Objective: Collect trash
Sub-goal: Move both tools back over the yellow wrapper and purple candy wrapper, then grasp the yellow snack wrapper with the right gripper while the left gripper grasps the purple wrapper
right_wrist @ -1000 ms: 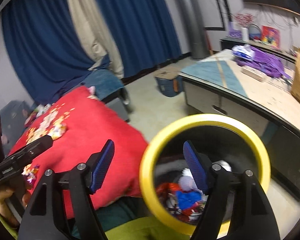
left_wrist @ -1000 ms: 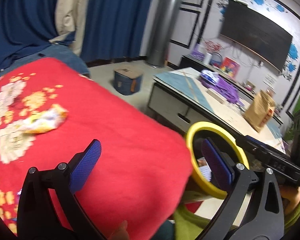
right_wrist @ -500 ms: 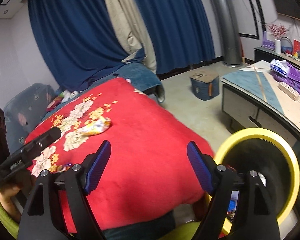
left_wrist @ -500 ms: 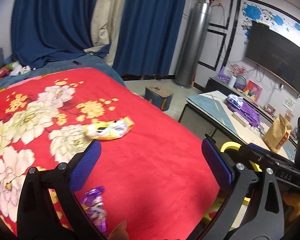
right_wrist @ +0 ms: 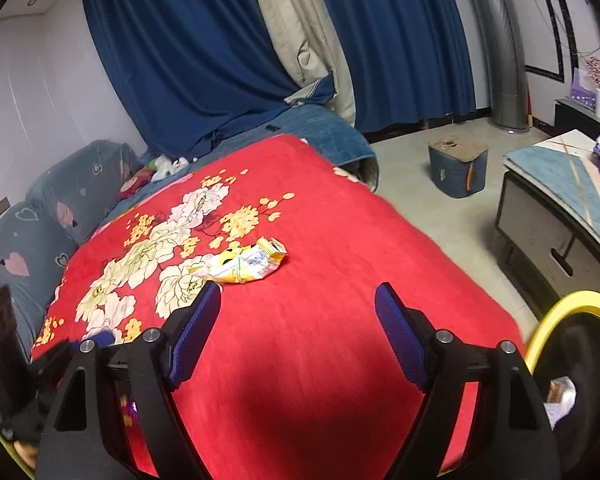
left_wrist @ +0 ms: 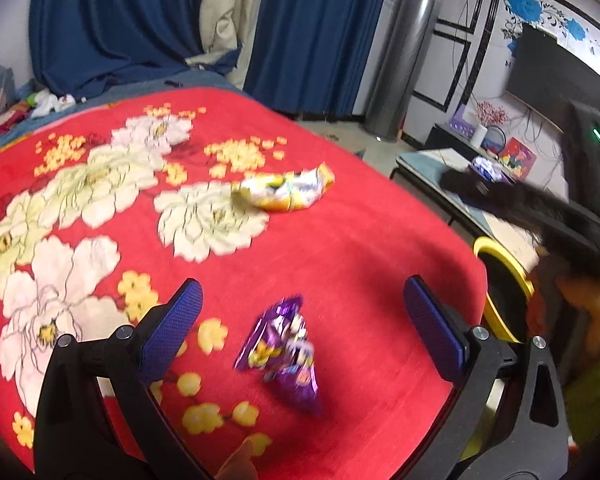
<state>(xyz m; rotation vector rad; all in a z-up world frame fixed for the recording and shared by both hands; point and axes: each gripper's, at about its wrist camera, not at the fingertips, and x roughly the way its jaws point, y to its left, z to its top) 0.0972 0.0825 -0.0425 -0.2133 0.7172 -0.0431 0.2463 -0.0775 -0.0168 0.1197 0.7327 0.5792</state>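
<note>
Between left claw (left_wrist: 302,312) pads: purple wrapper (left_wrist: 282,354), claw released.
Advice: drop straight, pinch the crumpled middle.
Right claw (right_wrist: 298,328): released, yellow wrapper (right_wrist: 242,264) just ahead.

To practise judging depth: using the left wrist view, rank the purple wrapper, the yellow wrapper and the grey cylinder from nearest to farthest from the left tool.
1. Purple wrapper: on the red blanket, between the open fingers of the left tool.
2. Yellow wrapper: farther up the blanket, mid-bed.
3. Grey cylinder: standing on the floor by the blue curtains, beyond the bed.
</note>
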